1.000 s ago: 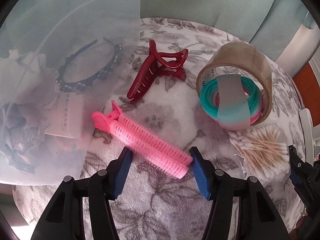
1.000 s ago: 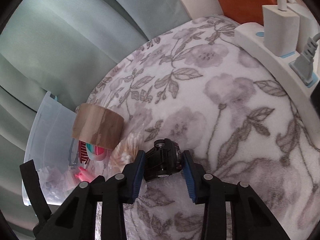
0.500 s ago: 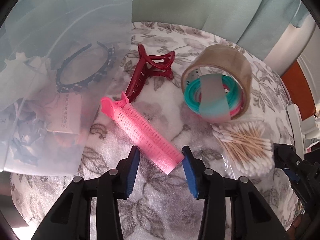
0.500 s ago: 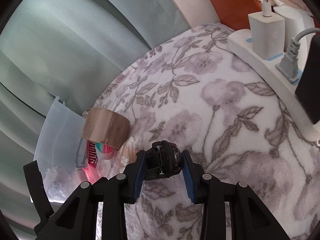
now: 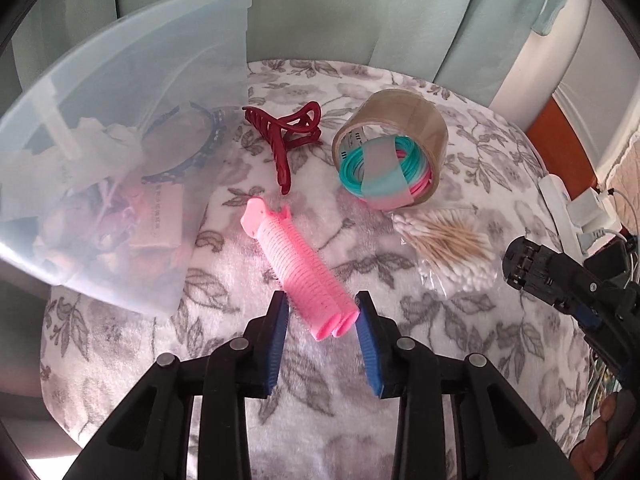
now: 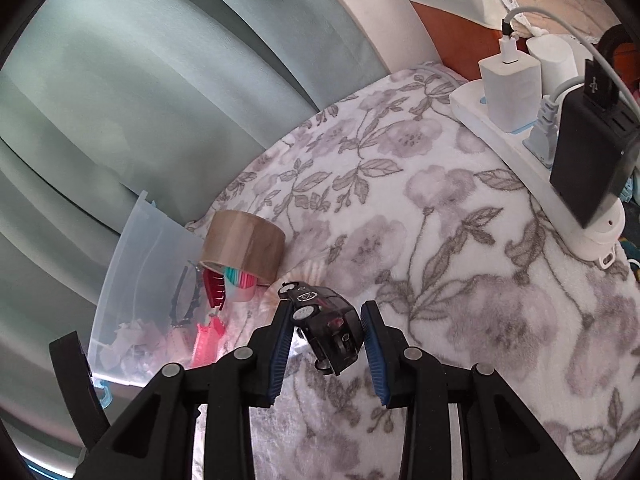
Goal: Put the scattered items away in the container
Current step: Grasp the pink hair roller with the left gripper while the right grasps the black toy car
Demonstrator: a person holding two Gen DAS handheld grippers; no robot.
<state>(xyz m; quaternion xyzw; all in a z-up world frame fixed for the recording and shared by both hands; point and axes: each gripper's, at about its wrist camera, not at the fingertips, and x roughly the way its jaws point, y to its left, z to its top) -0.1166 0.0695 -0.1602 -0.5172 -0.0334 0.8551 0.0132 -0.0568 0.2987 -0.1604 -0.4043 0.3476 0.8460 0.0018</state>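
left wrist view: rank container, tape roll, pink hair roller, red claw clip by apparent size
1. Translucent container, by far the largest.
2. Tape roll and pink hair roller: look alike; the roller is nearer the camera, so no ranking.
3. Red claw clip, smallest.

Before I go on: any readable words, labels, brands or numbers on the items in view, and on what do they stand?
No text can be read in either view.
Tape roll: dark printed marks on the inner core, too small to read.
Card inside the container: lines of print at, blurred by the translucent wall.
Toy car: a round emblem on top, illegible.
Black charger: only a USB symbol, no words.
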